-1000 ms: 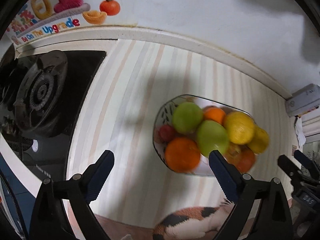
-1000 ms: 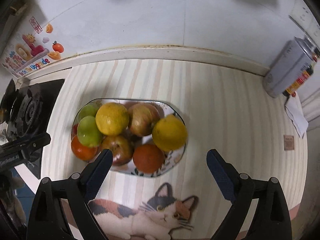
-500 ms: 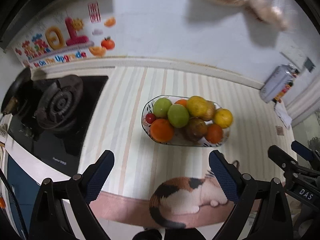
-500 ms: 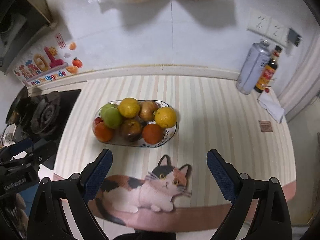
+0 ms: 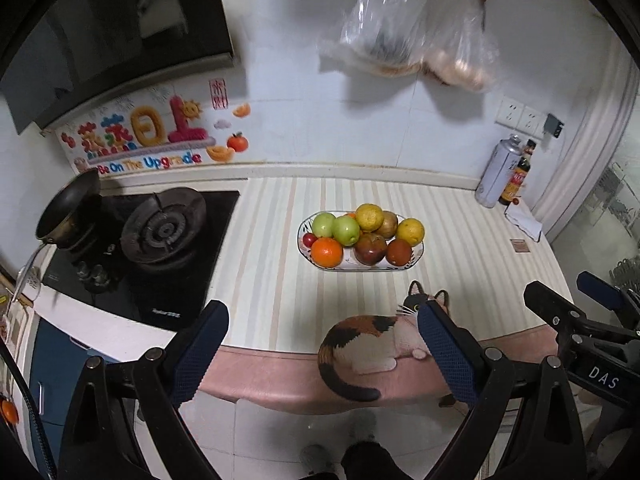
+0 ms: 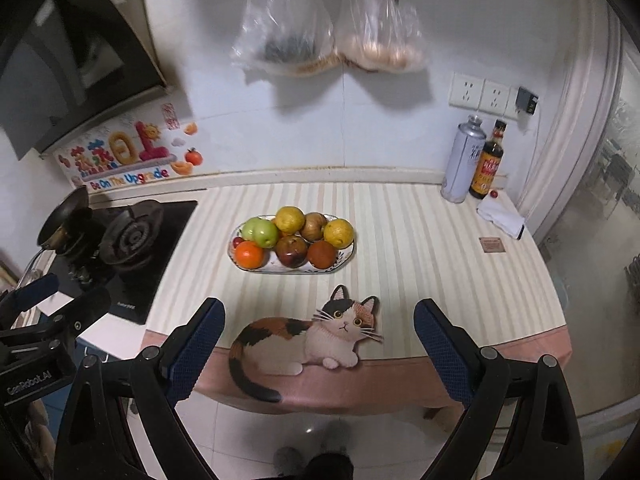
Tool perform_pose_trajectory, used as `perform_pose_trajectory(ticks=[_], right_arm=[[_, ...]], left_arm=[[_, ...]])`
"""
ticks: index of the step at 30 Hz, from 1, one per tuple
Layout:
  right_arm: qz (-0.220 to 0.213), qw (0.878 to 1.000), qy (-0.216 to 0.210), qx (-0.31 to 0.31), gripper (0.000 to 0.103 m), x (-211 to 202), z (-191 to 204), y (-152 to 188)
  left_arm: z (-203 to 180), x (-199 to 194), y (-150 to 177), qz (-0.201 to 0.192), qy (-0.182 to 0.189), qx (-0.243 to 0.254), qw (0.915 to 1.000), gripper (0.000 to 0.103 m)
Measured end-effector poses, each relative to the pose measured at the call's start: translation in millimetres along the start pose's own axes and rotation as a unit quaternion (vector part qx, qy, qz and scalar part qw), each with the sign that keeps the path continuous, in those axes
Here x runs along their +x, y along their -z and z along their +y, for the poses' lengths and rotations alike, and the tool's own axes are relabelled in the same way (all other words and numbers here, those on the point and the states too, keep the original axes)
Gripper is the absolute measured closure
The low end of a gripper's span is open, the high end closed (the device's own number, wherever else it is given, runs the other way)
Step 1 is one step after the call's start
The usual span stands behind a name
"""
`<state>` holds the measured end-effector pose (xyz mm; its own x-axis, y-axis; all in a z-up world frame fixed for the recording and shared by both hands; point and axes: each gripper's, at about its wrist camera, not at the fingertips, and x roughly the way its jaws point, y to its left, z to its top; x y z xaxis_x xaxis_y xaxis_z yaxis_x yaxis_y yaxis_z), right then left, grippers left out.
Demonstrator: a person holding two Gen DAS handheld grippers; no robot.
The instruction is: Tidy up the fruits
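Observation:
A patterned oval dish (image 5: 360,268) (image 6: 292,271) stands mid-counter, piled with fruit: an orange (image 5: 327,251) (image 6: 249,254), green apples (image 5: 346,230) (image 6: 264,233), lemons (image 5: 369,217) (image 6: 338,233), a red apple (image 5: 370,249) (image 6: 291,251) and a small red fruit (image 5: 309,239). My left gripper (image 5: 320,320) hangs open and empty, well back from the dish, out past the counter's front edge. My right gripper (image 6: 319,312) is also open and empty, equally far back. Each gripper shows at the side of the other's view.
A gas stove (image 5: 164,228) with a pan (image 5: 68,210) fills the counter's left. A spray can (image 6: 460,164), sauce bottle (image 6: 487,164) and folded cloth (image 6: 500,218) sit at the back right. Plastic bags (image 6: 320,28) hang on the wall. A cat print (image 6: 304,340) marks the front edge.
Both grippers have drawn back and away from the dish, from close above it to beyond the counter's front edge. The fruit has not moved; both stay open.

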<state>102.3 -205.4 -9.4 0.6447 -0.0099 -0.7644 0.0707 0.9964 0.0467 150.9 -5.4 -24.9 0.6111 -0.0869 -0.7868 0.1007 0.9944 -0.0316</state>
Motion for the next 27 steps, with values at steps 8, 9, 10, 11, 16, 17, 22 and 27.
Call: perform_pose_trajectory(ticks=[8,9,10,11,16,17,22,27], right_arm=[[-0.025,0.999,-0.020,-0.006,0.003,-56.8,2.6,26.7],[-0.025,0.999,-0.023,-0.006,0.003,-63.0,1.8,29.5],[-0.026,0.999,-0.026,-0.008,0.003,-70.4,1.1,32.8],[-0.029,0.999,-0.027,-0.009,0.003,-74.2,0.0,32.9],[-0.034,0.999,-0.038,-0.011,0.003,-94.7,-5.0,41.9],[-0.034,0.999,-0.040,-0.011,0.003,-97.3,-5.6,43.4],[-0.030,0.998,-0.050,-0.009,0.003,-100.9,-11.0,45.5],[-0.024,0.998,-0.053,-0.006,0.003,-92.3,-16.9,40.5]], left_arm=[[-6.8,-52.2,26.9,-0.027,-0.008,0.002,0.9996,0.006],[-8.6,-56.9,29.5,-0.029,-0.010,0.002,0.9995,0.006],[-10.4,-61.6,32.3,-0.032,-0.015,0.003,0.9994,0.006],[-12.5,-65.8,34.5,-0.033,-0.017,0.006,0.9993,0.006],[-17.1,-85.0,42.2,-0.044,-0.018,0.003,0.9988,0.006],[-18.2,-88.9,43.6,-0.047,-0.019,0.002,0.9987,0.006],[-22.8,-95.5,47.2,-0.052,-0.016,-0.001,0.9985,0.006],[-24.5,-88.8,47.2,-0.045,-0.015,-0.005,0.9989,0.006]])
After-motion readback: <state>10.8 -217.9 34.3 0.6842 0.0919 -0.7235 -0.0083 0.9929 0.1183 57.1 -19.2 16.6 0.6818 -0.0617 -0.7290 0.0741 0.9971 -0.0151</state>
